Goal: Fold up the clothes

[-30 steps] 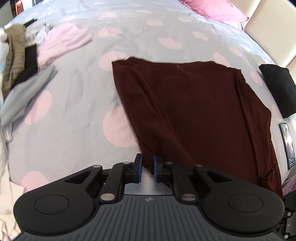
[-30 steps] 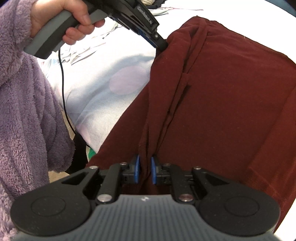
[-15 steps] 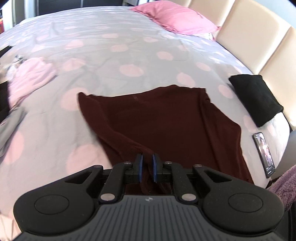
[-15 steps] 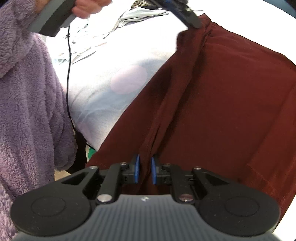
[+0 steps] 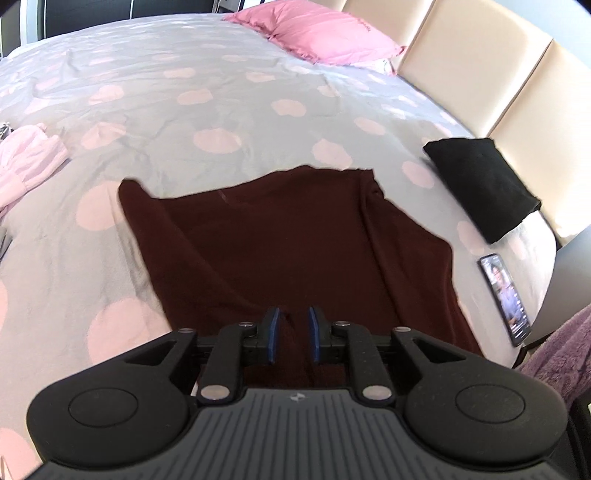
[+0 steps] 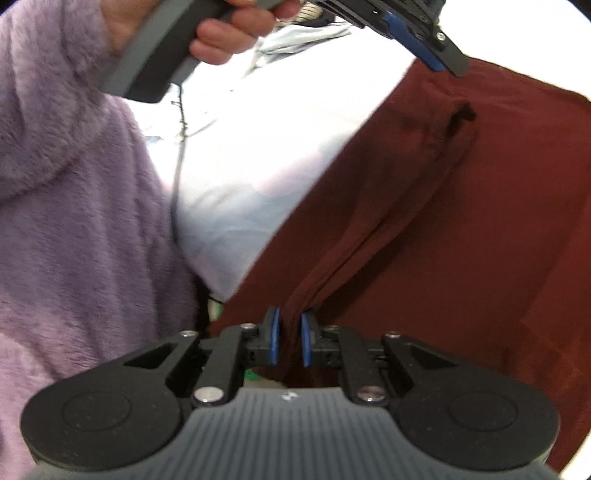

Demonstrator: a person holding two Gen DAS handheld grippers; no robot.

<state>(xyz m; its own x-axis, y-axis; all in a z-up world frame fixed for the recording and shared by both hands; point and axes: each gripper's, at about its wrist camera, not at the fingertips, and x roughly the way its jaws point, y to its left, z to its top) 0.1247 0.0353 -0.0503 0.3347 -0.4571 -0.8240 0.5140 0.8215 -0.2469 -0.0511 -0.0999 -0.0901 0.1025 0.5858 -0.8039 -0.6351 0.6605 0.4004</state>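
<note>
Maroon garment (image 5: 295,236) spread flat on spotted bedspread (image 5: 221,110), near edge. Left gripper (image 5: 292,339) above near left fold, jaws opening, cloth no longer pinched. Right gripper (image 6: 290,341) clamped on bunched ridge of cloth. Fold just laid; next, probably releasing right side and smoothing.

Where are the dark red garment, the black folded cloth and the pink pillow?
dark red garment (image 5: 295,236), left wrist view, middle of its flat spread part.
black folded cloth (image 5: 480,181), left wrist view, middle of its top face.
pink pillow (image 5: 317,33), left wrist view, middle of its cover.
</note>
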